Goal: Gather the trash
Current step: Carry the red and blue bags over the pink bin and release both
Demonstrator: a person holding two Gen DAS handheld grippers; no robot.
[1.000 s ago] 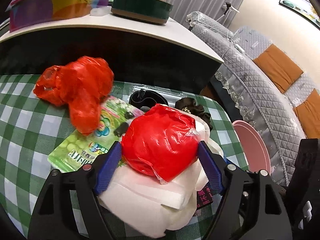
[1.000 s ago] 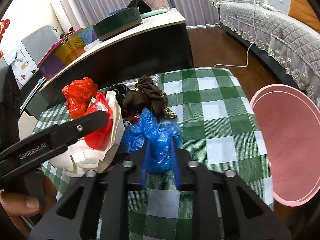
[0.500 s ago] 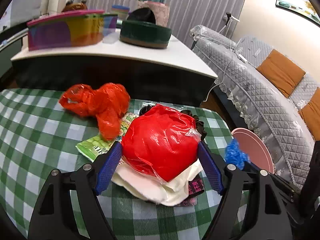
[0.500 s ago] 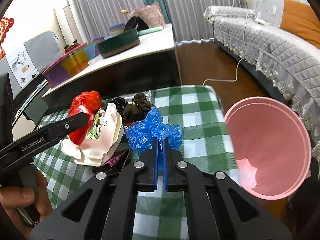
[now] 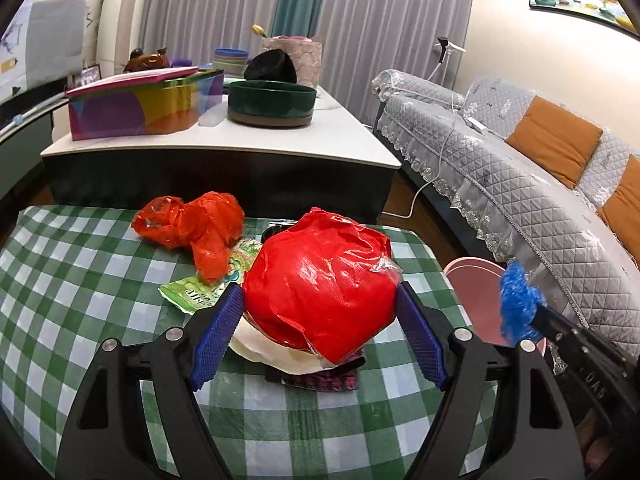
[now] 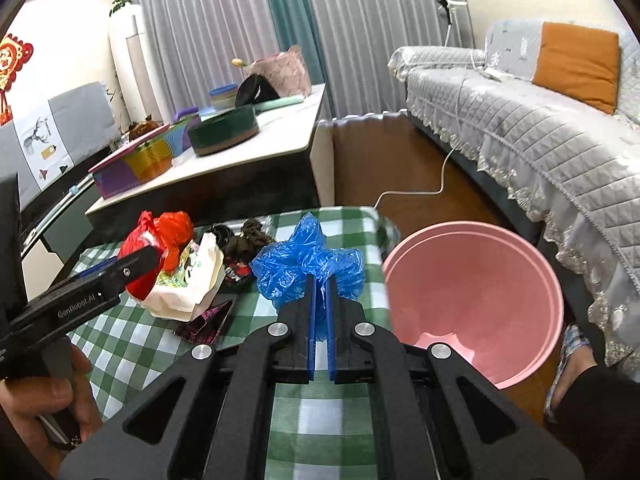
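My left gripper (image 5: pixel 318 290) is shut on a ball of red plastic bag (image 5: pixel 320 276), one blue pad pressed on each side, held above the green-checked table (image 5: pixel 80 280). A white bag (image 5: pixel 256 344) lies under it. My right gripper (image 6: pixel 319 280) is shut on a crumpled blue plastic bag (image 6: pixel 308 260), held just above the table's right edge. The pink bin (image 6: pixel 472 304) stands on the floor right beside it, and it shows in the left wrist view as the pink bin (image 5: pixel 476 292), with the blue bag (image 5: pixel 516 300) in front of it.
On the table lie an orange-red bag (image 5: pixel 192 224), a green wrapper (image 5: pixel 196 290), a dark wrapper (image 6: pixel 206 320) and a brown scrunchie (image 6: pixel 248 236). A white-topped counter (image 5: pixel 240 142) stands behind. A grey sofa (image 6: pixel 540 140) runs along the right. A slippered foot (image 6: pixel 568 360) is by the bin.
My right jaws closed fully on the blue bag and lifted it off the table. Both grippers rose and drew back, the left still carrying the red bag.
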